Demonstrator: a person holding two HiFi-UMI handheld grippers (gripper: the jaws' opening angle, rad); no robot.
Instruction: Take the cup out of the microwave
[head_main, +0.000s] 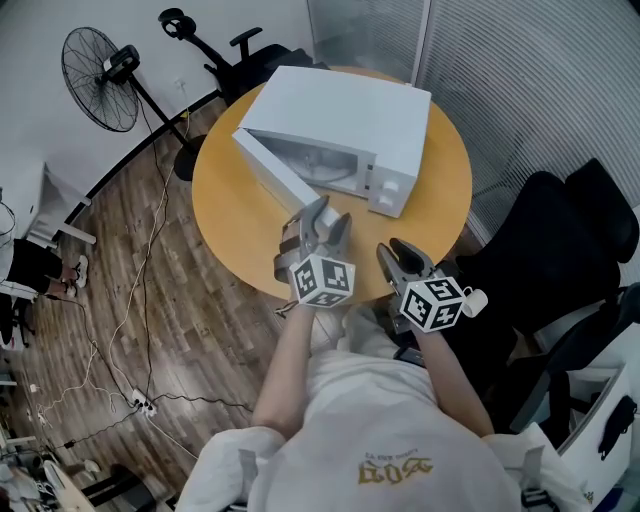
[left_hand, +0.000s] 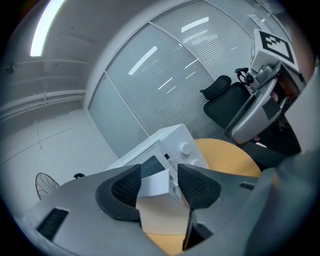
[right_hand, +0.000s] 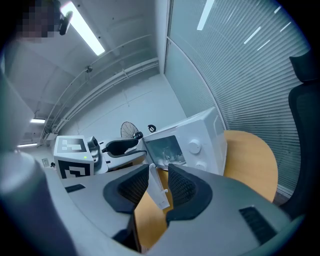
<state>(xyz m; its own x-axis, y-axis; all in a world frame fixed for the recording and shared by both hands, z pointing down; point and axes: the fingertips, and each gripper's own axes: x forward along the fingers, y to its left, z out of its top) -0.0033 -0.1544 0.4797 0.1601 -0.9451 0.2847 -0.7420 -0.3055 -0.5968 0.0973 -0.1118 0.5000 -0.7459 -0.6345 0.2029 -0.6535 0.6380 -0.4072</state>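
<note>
Our left gripper (head_main: 331, 224) has its jaws apart and empty, just short of the free edge of the open door (head_main: 275, 165); our right gripper (head_main: 396, 252) hangs near the near rim of the table (head_main: 240, 235), its jaws likewise parted on nothing; the microwave (head_main: 350, 110) sits toward the far rim, leaving bare wood before us and to the left; the cup (right_hand: 167, 151) shows only as a dim pale shape inside the cavity; a black chair (head_main: 540, 240) crowds our right.
</note>
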